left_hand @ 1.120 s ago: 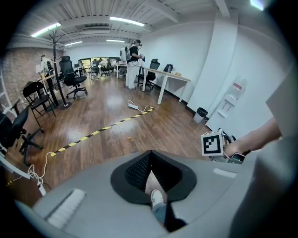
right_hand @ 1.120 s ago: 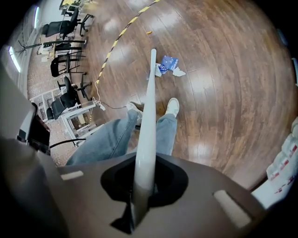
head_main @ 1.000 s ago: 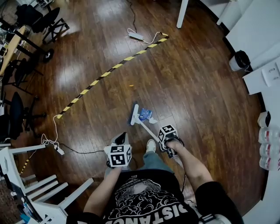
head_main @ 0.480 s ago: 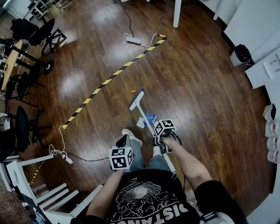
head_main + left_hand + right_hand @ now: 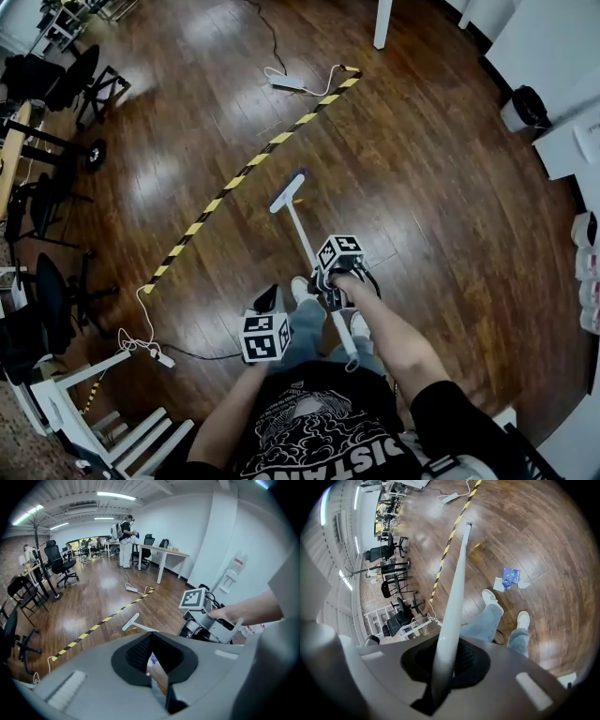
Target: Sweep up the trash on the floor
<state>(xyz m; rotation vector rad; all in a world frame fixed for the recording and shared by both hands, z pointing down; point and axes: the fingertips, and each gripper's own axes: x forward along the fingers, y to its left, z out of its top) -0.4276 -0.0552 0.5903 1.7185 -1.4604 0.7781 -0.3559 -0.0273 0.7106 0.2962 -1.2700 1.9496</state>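
Observation:
My right gripper (image 5: 330, 286) is shut on the white broom handle (image 5: 305, 239). The broom head (image 5: 286, 192) points forward near the striped tape. In the right gripper view the handle (image 5: 457, 588) runs up from the gripper (image 5: 445, 663). A blue wrapper (image 5: 511, 576) and white paper scraps (image 5: 499, 584) lie on the wood floor by the person's shoes (image 5: 491, 596). My left gripper (image 5: 265, 305) is shut on a thin dark upright part, seemingly a dustpan handle (image 5: 158, 674). From the left gripper (image 5: 157, 667) I see the broom head (image 5: 131, 620) and the right gripper (image 5: 206, 618).
A yellow-black tape strip (image 5: 234, 183) crosses the floor to a power strip (image 5: 286, 82). Office chairs (image 5: 47, 84) stand at left, a white chair (image 5: 103, 412) at bottom left. A table leg (image 5: 382, 23) and a bin (image 5: 525, 108) are at the far right. A person (image 5: 125, 541) stands far off.
The person has stepped forward. The broom head has swung ahead, away from the blue wrapper, which is now hidden under the right gripper in the head view.

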